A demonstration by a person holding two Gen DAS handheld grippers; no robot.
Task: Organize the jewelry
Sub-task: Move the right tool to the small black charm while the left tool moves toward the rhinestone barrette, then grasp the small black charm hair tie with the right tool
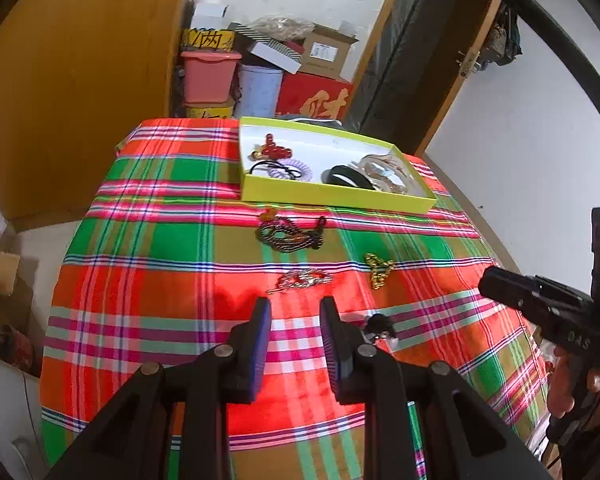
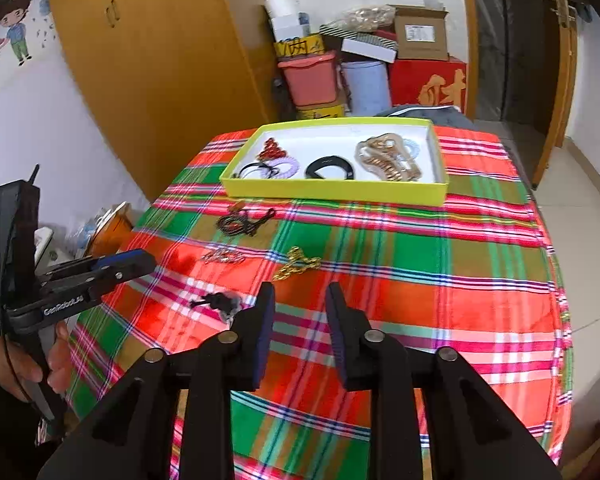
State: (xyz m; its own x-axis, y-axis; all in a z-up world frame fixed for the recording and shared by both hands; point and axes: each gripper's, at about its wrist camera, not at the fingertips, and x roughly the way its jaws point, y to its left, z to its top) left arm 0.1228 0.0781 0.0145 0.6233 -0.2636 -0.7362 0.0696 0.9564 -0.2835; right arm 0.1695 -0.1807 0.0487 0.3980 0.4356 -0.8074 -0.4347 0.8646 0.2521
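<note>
A yellow-green box [image 1: 332,196] [image 2: 332,192] with a white floor stands at the far side of the plaid cloth. It holds a red ornament [image 1: 270,150], hair ties [image 1: 288,170], a black band [image 1: 348,176] and a gold clip [image 2: 386,158]. Loose on the cloth lie a dark bead bracelet [image 1: 290,234] [image 2: 244,220], a gold chain [image 1: 378,268] [image 2: 296,266], a silver-red chain [image 1: 304,278] [image 2: 222,257] and a small black piece [image 1: 380,326] [image 2: 220,302]. My left gripper [image 1: 296,308] is open just short of the silver-red chain. My right gripper [image 2: 300,296] is open near the gold chain, empty.
The plaid cloth [image 1: 160,240] covers a round table whose edge falls away on all sides. Behind it are stacked boxes and tubs [image 1: 260,72], a wooden wardrobe [image 2: 140,80] on the left and a door [image 1: 412,72] on the right. A hand [image 2: 56,356] holds the left gripper.
</note>
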